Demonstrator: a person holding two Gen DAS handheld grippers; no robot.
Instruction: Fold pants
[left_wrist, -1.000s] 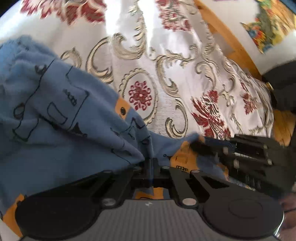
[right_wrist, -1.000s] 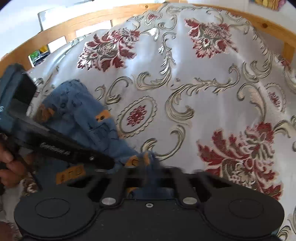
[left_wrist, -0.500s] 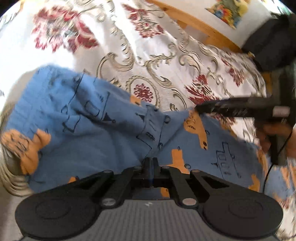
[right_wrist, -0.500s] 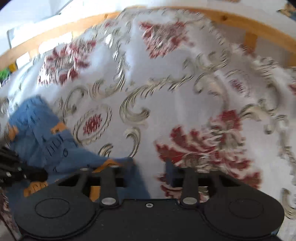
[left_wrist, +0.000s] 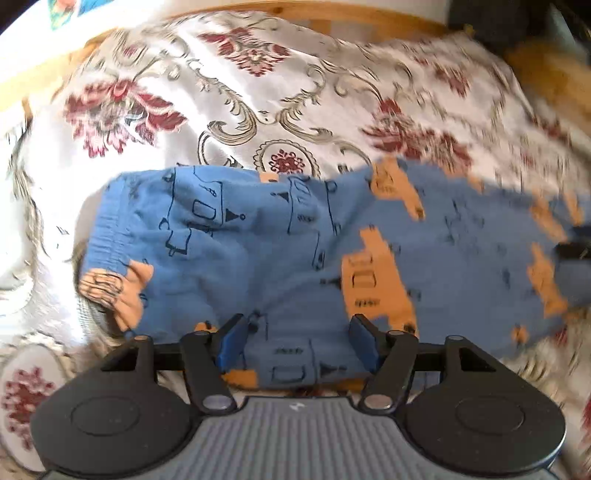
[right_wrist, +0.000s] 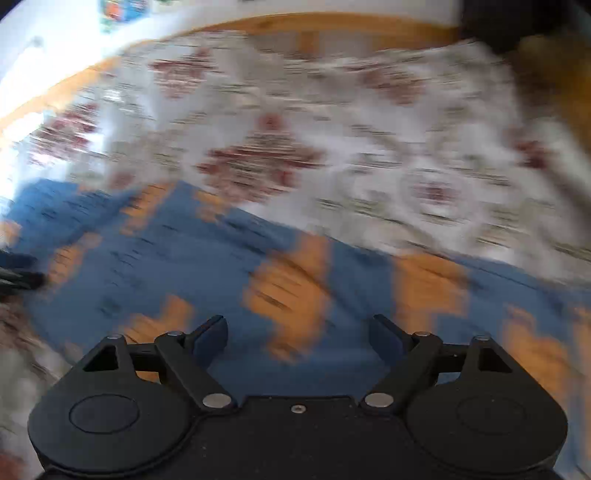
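Blue pants (left_wrist: 258, 258) with orange and black vehicle prints lie spread sideways on the bed, waistband at the left. My left gripper (left_wrist: 297, 341) stands open just above their near edge, nothing between its blue pads (left_wrist: 231, 341). The right wrist view is motion-blurred; the pants (right_wrist: 221, 266) fill its lower half. My right gripper (right_wrist: 299, 338) is open over the cloth, holding nothing. A dark bit of the other gripper (left_wrist: 570, 253) shows at the right edge of the left wrist view.
A white bedspread (left_wrist: 295, 92) with red flowers and gold scrolls covers the bed. A wooden bed frame (left_wrist: 332, 18) runs along the far side. A dark object (left_wrist: 509, 22) sits at the far right corner.
Both grippers have let go of the pants and opened. The pants, bunched and lifted before, now lie spread flat. Both cameras have pulled back toward the near edge.
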